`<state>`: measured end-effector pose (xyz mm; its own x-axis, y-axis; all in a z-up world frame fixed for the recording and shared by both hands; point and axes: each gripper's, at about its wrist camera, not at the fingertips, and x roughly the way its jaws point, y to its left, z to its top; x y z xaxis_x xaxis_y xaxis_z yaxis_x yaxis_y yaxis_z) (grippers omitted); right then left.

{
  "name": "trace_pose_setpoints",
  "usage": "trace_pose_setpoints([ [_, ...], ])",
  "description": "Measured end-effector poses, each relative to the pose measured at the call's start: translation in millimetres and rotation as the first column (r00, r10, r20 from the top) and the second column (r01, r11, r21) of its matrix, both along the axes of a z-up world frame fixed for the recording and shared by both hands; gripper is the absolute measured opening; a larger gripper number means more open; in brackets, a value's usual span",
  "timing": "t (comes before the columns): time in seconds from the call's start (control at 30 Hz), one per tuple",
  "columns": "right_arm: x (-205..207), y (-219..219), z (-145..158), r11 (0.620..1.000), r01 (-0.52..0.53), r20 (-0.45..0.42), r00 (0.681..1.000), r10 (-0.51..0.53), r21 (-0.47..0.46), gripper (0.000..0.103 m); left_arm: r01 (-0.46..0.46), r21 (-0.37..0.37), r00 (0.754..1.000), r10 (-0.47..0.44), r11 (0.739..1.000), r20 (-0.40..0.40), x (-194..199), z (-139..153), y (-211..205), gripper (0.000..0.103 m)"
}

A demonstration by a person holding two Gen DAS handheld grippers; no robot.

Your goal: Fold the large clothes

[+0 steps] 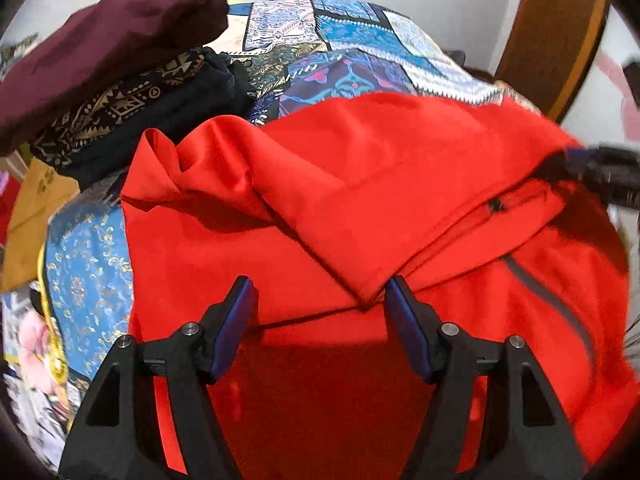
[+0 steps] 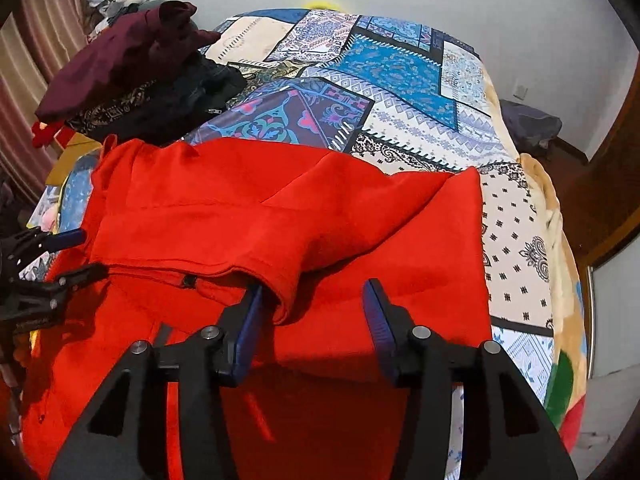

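Partly folded red garment (image 1: pixel 400 184) rumpled on patchwork bedspread (image 2: pixel 400 68); left gripper (image 1: pixel 320 300), right gripper (image 2: pixel 312 300) both spread wide.

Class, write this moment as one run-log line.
stage: mid-fold | left claw: open over red garment | right claw: open, at folded sleeve | folded pile: far left on bed

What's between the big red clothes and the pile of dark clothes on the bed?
Only a strip of the patchwork bedspread separates the red garment from the dark pile, seen best in the right wrist view; at the pile's near corner they almost touch.
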<state>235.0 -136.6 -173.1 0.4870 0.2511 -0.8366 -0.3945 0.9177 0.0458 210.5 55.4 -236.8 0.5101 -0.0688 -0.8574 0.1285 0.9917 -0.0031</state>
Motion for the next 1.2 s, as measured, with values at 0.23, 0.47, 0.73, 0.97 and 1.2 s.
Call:
trace_pose_setpoints([
  [0.23,9.4,4.3,-4.0,0.999,0.002,-0.006,1.000,-0.002,0.051,0.046,-0.016,-0.027,0.999,0.017,1.000,0.039,12.6,3.2,-3.0,0.064],
  [0.47,13.7,8.6,-8.3,0.997,-0.004,-0.007,1.000,0.005,0.080,0.020,-0.062,-0.003,0.997,0.062,0.998,0.045,35.2,1.3,-4.8,0.005],
  [0.73,-6.9,1.9,38.2,0.987,-0.034,0.084,0.996,0.020,0.160,0.008,-0.042,-0.074,0.975,0.057,0.996,0.216,8.4,77.4,1.0,0.003],
  [0.97,-45.9,-5.9,74.6,0.973,-0.079,0.131,0.990,0.052,0.215,0.008,0.005,-0.105,0.964,0.023,0.994,0.266,-33.9,114.3,1.1,0.003],
  [1.2,-67.5,-11.4,35.8,0.978,-0.051,0.027,0.999,0.046,0.201,0.008,-0.005,-0.087,0.996,0.013,0.996,0.092,-52.0,51.7,-4.0,0.006],
])
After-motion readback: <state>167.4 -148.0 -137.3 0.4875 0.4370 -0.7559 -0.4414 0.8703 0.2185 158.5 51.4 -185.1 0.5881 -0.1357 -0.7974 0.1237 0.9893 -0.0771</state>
